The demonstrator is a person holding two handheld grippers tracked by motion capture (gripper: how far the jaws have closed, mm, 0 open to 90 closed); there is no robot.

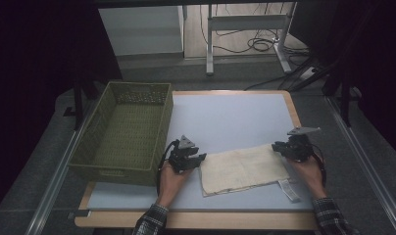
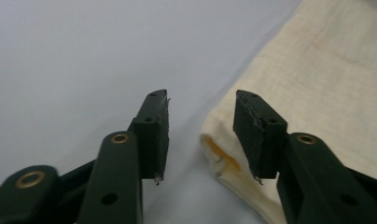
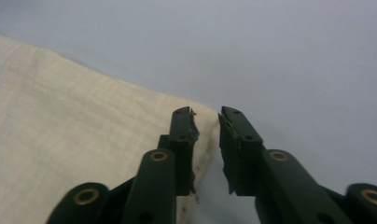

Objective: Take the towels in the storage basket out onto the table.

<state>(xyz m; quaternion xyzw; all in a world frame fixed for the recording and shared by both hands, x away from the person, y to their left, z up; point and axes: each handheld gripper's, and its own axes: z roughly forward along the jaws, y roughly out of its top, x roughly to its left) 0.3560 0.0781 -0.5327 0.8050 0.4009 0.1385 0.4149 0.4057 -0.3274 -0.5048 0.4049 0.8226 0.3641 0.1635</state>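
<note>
A folded cream cloth (image 1: 245, 169) lies flat on the pale blue table top (image 1: 235, 117), near the front edge. My left gripper (image 1: 201, 157) rests at the cloth's left end. In the left gripper view its jaws (image 2: 200, 126) stand apart, with the cloth's folded corner (image 2: 224, 158) low in the gap and untouched. My right gripper (image 1: 275, 147) is at the far right corner of the cloth. Seen in the right gripper view, its jaws (image 3: 207, 135) leave a narrow gap over the cloth's edge (image 3: 60, 130), and the pads do not press on it.
An olive woven basket (image 1: 112, 174) with nothing in it stands on the table's left side, close to my left hand. A white tag (image 1: 289, 188) pokes out at the cloth's front right corner. Beyond the table are a desk frame and cables on the floor.
</note>
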